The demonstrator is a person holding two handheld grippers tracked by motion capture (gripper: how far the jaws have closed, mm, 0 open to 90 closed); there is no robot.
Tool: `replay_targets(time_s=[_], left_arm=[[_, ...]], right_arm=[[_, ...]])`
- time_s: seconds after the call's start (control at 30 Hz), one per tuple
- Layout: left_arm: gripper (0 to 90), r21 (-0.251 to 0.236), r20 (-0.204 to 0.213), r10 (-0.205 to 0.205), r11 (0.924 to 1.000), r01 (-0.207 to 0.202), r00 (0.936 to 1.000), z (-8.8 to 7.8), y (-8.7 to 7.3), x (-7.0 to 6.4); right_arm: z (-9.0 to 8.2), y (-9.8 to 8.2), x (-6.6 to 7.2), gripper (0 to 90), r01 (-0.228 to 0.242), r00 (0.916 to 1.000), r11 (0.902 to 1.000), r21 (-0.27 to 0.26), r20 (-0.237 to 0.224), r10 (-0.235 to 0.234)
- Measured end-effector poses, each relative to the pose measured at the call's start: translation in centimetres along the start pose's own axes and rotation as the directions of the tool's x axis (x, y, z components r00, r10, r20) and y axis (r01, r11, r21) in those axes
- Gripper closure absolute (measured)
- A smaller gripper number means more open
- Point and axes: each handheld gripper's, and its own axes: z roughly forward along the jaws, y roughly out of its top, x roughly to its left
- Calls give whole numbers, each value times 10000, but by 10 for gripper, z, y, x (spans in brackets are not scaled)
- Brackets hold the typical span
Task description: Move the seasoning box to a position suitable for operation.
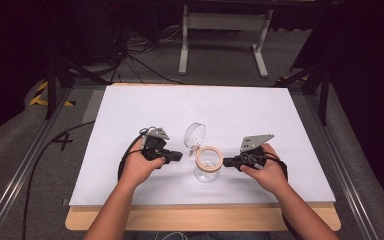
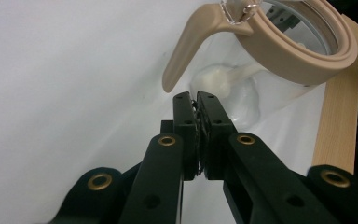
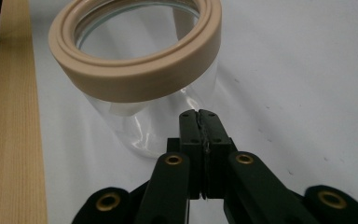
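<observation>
A clear glass jar (image 1: 208,165) with a beige rim (image 3: 135,70) stands upright on the white table, its clear lid (image 1: 195,134) swung open behind it. A beige latch arm (image 2: 186,44) hangs from the rim. My left gripper (image 1: 178,156) is shut with nothing between its jaws, its tips (image 2: 196,100) just short of the jar's left side. My right gripper (image 1: 227,161) is shut too, its tips (image 3: 199,116) almost at the jar's right wall (image 3: 158,121), below the rim. The jar looks empty.
The white sheet (image 1: 260,115) covers most of a wooden tabletop, whose bare front edge (image 1: 200,217) runs near the person. Metal rails (image 1: 25,165) flank the table. A white frame (image 1: 225,22) and cables lie on the floor beyond.
</observation>
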Motion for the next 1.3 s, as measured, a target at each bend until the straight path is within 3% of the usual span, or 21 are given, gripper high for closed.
replay_targets(time_s=[0.13, 0.43, 0.83, 1.07, 1.3], left_arm=[[867, -152, -42, -168, 9997, 168, 9998, -5, -1, 3], [860, -237, -25, -174, 9996, 173, 9998, -8, -1, 5], [857, -232, 124, -184, 9996, 187, 9998, -7, 2, 6], [865, -426, 86, -166, 9989, 170, 9998, -9, 6, 6], [888, -1190, -36, 73, 9929, -77, 10000, -12, 20, 0]], right_arm=[[1, 1, 2, 900, -88, 9994, 10000, 28, -337, 89], [6, 2, 13, 900, 74, 9964, 9980, 621, -846, -22], [11, 3, 28, 898, 269, 9899, 9954, 916, -1409, -138], [7, 3, 26, 899, 185, 9905, 9960, 877, -1375, -63], [-18, 8, 25, 899, -64, 9963, 9999, 131, -859, 75]])
